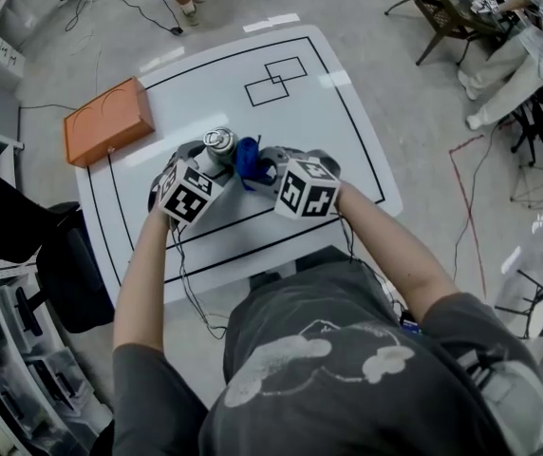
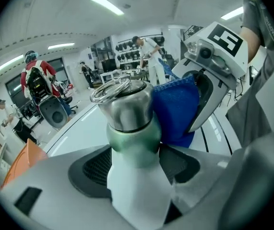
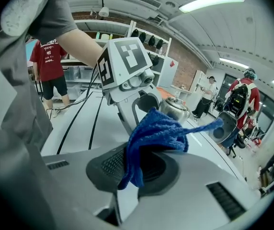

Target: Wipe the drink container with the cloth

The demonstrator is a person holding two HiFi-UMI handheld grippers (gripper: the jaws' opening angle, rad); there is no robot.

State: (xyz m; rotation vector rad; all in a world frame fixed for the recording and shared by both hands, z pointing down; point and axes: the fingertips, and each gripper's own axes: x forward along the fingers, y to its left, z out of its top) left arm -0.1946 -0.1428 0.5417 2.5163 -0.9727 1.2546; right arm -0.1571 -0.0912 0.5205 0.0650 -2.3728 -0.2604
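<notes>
The drink container (image 1: 218,143) has a steel cap, a wire ring on top and a pale green body (image 2: 130,128). It stands tilted above the white table, held between the pads (image 2: 95,167) of my left gripper (image 2: 134,164), which is shut on it. My right gripper (image 3: 134,169) is shut on a blue knitted cloth (image 3: 156,131). In the head view the cloth (image 1: 248,158) lies against the container's right side, between my left gripper (image 1: 205,162) and my right gripper (image 1: 264,167). The cloth (image 2: 175,110) touches the cap and shoulder. The container's lower body is hidden.
The white table (image 1: 347,141) carries black outline markings. An orange box (image 1: 107,121) lies at its left corner. A black chair (image 1: 25,245) and shelves stand at the left. A person sits by a desk at the far right (image 1: 518,55).
</notes>
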